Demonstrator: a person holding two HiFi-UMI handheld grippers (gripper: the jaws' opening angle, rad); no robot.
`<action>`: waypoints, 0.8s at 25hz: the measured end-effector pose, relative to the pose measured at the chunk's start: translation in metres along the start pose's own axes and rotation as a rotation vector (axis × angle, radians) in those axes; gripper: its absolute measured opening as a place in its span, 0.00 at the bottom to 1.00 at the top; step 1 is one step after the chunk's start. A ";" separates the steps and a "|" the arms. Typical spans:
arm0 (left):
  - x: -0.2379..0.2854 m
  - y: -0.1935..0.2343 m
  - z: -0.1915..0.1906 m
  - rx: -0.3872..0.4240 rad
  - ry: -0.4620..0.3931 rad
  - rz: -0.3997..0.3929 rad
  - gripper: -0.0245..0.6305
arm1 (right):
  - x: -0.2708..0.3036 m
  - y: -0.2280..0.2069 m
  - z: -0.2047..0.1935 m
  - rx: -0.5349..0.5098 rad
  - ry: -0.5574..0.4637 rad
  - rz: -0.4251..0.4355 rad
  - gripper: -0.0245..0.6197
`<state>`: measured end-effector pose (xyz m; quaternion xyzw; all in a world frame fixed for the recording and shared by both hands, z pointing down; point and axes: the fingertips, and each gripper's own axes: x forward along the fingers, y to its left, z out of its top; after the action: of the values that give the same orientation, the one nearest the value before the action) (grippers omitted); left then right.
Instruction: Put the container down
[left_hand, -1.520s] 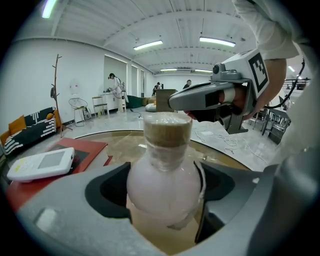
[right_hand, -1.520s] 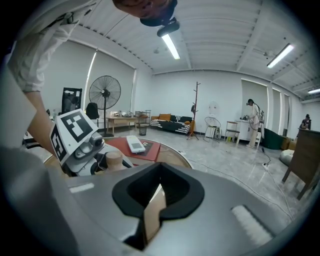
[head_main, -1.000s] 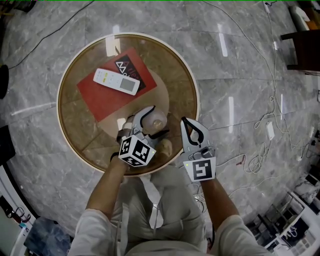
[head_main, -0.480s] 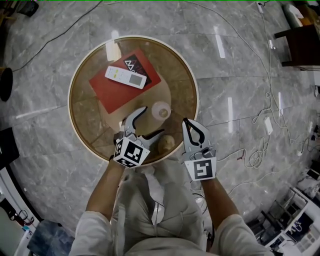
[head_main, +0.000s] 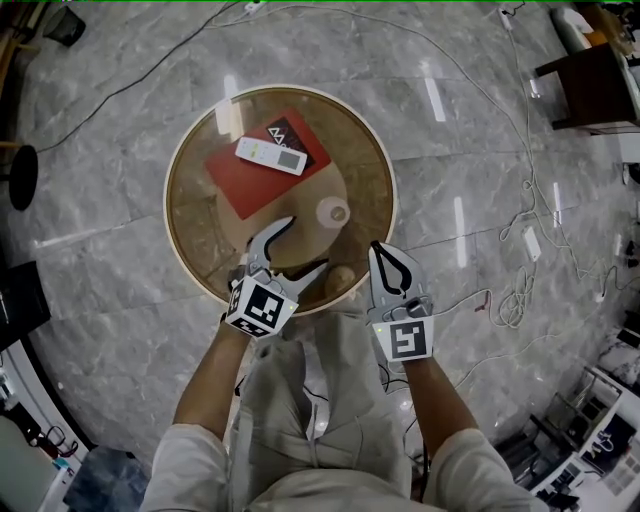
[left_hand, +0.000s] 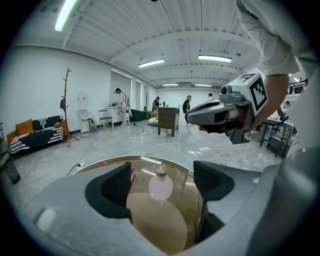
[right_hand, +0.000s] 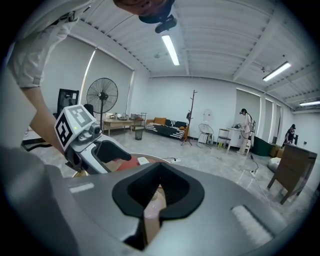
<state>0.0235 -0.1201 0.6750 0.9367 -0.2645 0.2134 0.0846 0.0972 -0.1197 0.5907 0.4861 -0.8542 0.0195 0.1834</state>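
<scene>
The container (head_main: 333, 212), a small round clear flask with a cork stopper, stands upright on the round glass table (head_main: 181, 170). In the left gripper view the container (left_hand: 161, 184) stands ahead, past the jaws. My left gripper (head_main: 303, 247) is pulled back toward the table's front edge. Its jaws are wide and closing, with nothing between them. The left gripper (left_hand: 164, 200) and the flask do not touch. My right gripper (head_main: 379, 250) hangs at the table's front right rim, shut and empty; in its own view the right gripper (right_hand: 159, 168) has its tips together.
A red book (head_main: 240, 180) with a white remote (head_main: 270, 155) on it lies on the far left of the table. Cables (head_main: 520, 290) trail over the marble floor on the right. Dark furniture (head_main: 590, 85) stands at the top right. People stand far off in the room.
The left gripper, which had the container between its jaws, has drawn back toward me. The container stays standing on the table. The right gripper has kept its place.
</scene>
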 end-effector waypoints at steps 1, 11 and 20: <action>-0.007 -0.001 0.004 0.000 -0.003 -0.003 0.65 | -0.003 0.002 0.006 -0.001 -0.005 -0.004 0.05; -0.064 -0.004 0.074 0.026 -0.073 -0.015 0.41 | -0.040 0.014 0.051 -0.001 0.025 -0.037 0.05; -0.119 0.002 0.138 0.020 -0.158 0.002 0.15 | -0.086 0.018 0.090 0.001 0.035 -0.054 0.05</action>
<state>-0.0201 -0.1050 0.4992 0.9511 -0.2691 0.1417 0.0541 0.0950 -0.0585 0.4808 0.5088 -0.8374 0.0233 0.1984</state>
